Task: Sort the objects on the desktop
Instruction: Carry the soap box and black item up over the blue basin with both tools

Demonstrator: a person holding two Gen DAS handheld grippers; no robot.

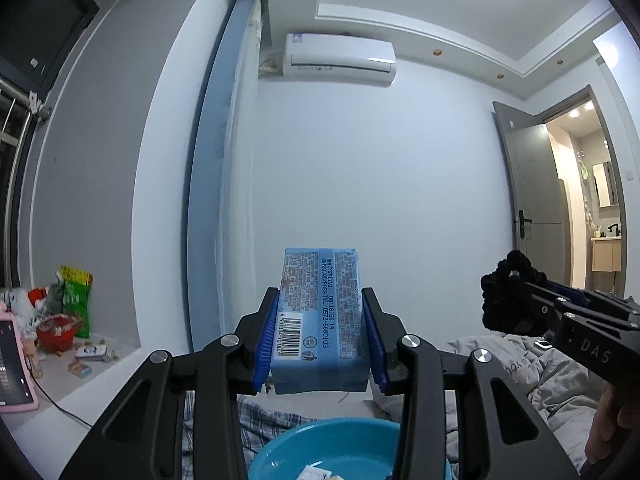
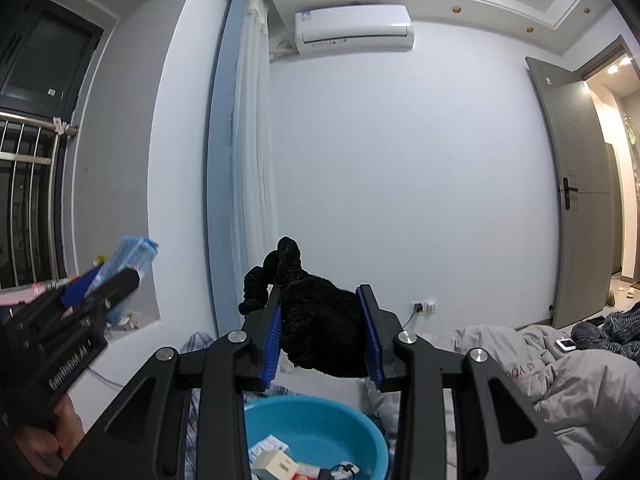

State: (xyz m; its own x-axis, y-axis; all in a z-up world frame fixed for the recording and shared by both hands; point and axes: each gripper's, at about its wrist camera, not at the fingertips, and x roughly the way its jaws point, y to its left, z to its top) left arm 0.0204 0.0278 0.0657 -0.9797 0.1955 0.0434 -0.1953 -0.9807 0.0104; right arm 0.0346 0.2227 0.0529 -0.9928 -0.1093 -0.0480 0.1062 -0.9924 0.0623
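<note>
Both tongs are held high over the blue basin: the left gripper is clamped on a light blue tissue pack, and the right gripper is clamped on a fuzzy black cloth thing. My guess is the smooth wrapper could slide out from between the blue pads if the squeeze gets soft, and the pack would fall on the small boxes in the basin or bounce out onto the grey quilt. Part of the floppy black thing sticks out past the left pad, so it might snag and hang on when the tongs let go, or land outside the basin.
</note>
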